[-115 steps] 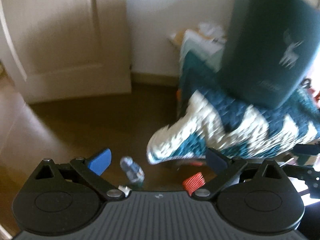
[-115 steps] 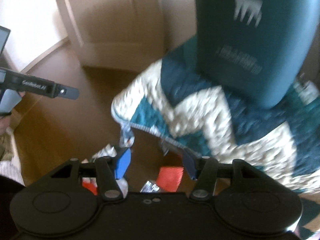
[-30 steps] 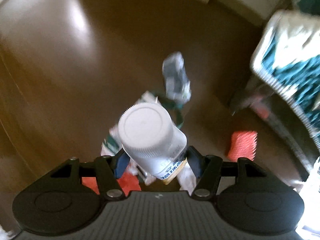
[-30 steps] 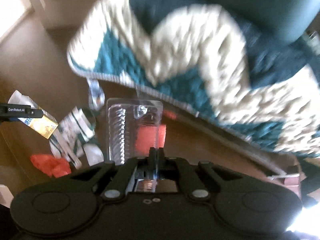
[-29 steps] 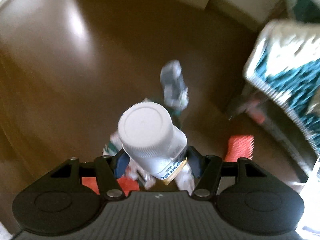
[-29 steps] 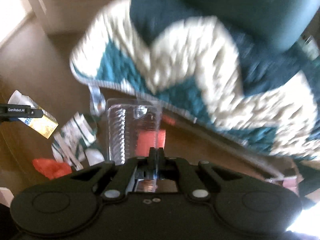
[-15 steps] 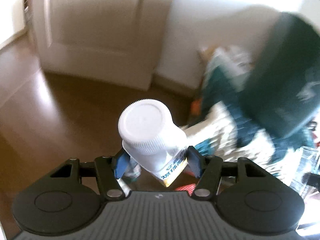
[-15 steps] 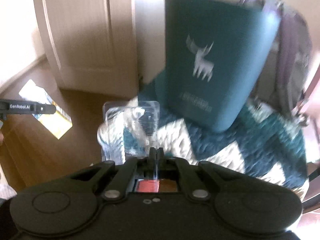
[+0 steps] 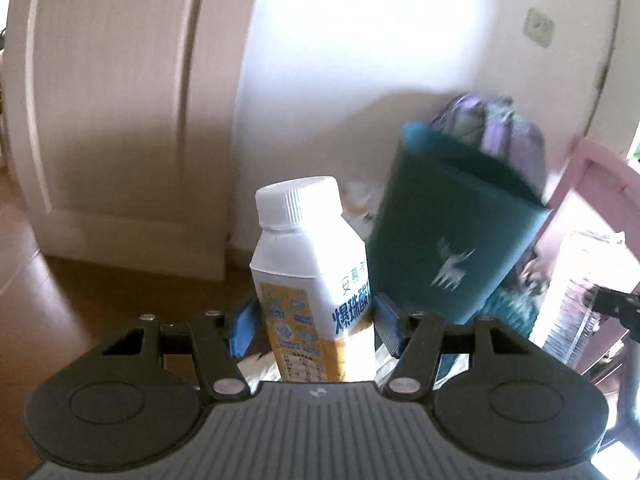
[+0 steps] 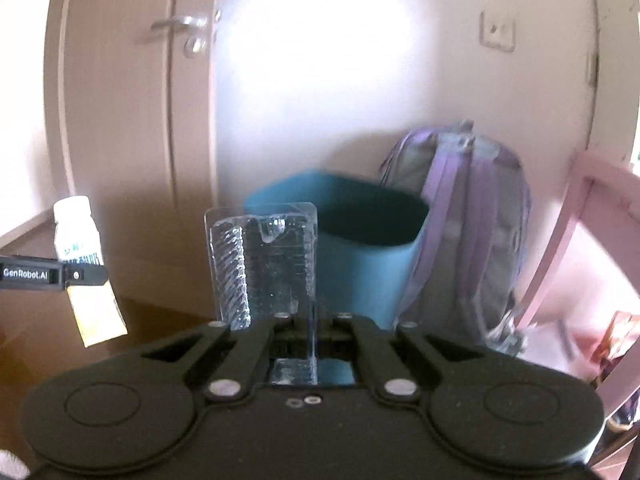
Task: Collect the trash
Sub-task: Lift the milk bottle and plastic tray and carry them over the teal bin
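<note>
Slippage is what I'm worrying about at this point. Going left to right: the left gripper [image 9: 314, 322] is clamping a white plastic yogurt-drink bottle with a ribbed white cap and yellow label [image 9: 310, 280] low on its body, so the bottle is standing tall above the blue pads [image 9: 242, 326] and looking top-heavy; any quick tilt toward the bin could be levering it out of the pinch. The right gripper [image 10: 312, 332] is squeezing fully closed on the thin edge of a clear ribbed plastic blister tray [image 10: 264, 268], which is flimsy and could be flexing or popping free. The teal plastic trash bin with a white deer logo [image 9: 452, 252] is sitting ahead against the wall, with a purple backpack [image 10: 472, 232] leaning just beside it and crowding the rim, so a sloppy drop may be landing on the bag or bouncing off the lip.

Compared with a second ago, both cameras are looking up at the pale door [image 10: 120, 120] and wall instead of down at the floor litter, and the bin's open mouth is now showing.
</note>
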`<state>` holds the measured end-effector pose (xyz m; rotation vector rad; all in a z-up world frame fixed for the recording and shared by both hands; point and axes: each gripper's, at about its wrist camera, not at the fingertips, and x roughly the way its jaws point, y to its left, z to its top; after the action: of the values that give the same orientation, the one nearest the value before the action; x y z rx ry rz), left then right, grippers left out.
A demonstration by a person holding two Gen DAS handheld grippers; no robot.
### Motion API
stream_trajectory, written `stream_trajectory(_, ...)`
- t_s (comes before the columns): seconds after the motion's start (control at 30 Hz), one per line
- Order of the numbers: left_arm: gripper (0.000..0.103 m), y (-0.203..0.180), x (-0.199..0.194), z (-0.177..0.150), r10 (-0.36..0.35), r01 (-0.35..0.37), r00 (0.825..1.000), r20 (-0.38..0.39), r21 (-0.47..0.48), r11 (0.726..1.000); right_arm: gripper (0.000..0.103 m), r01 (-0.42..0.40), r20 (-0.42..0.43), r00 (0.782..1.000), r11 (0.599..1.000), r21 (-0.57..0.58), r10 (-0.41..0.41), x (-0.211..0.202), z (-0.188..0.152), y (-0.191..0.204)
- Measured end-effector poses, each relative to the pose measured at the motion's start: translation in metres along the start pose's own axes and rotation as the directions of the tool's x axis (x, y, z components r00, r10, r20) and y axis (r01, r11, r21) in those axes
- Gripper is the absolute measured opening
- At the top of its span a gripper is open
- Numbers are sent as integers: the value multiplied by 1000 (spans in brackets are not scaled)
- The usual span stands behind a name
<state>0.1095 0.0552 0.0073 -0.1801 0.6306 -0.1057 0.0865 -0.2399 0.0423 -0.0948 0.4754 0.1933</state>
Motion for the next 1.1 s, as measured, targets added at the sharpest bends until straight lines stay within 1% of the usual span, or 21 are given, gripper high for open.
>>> stream_trajectory(0.2,61,-47,-7,55,-56,53,996,62,54,997,0,37,83,996,999,24,-39,5,52,-26)
stream_trajectory(0.37,61,-87,-6,105,-101,89,990,98,115,989,0,53,138,989,998,38,-58,13,88,-36)
stream_trajectory(0.47,61,-109,4,130,-122,107,987,106,136,985,0,58,156,986,998,41,-63,24,107,-43)
stream_trajectory(0.53,61,-117,8,143,-135,119,984,113,144,983,0,64,166,984,997,46,-70,30,115,-47)
stream_trajectory(0.6,61,-128,18,154,-136,118,984,115,152,981,0,67,170,983,996,59,-76,41,123,-51)
stream_trajectory(0.7,61,-140,32,166,-134,115,984,115,164,980,0,72,165,983,995,76,-84,62,128,-57)
stream_trajectory(0.83,61,-150,56,176,-124,103,988,95,197,975,0,84,129,987,993,81,-94,93,125,-63)
stream_trajectory(1.0,61,-161,95,174,-102,90,994,45,227,970,0,89,74,993,994,69,-94,126,113,-64)
stream_trajectory(1.1,61,-165,118,170,-88,83,996,9,237,968,0,78,28,996,995,59,-80,141,103,-63)
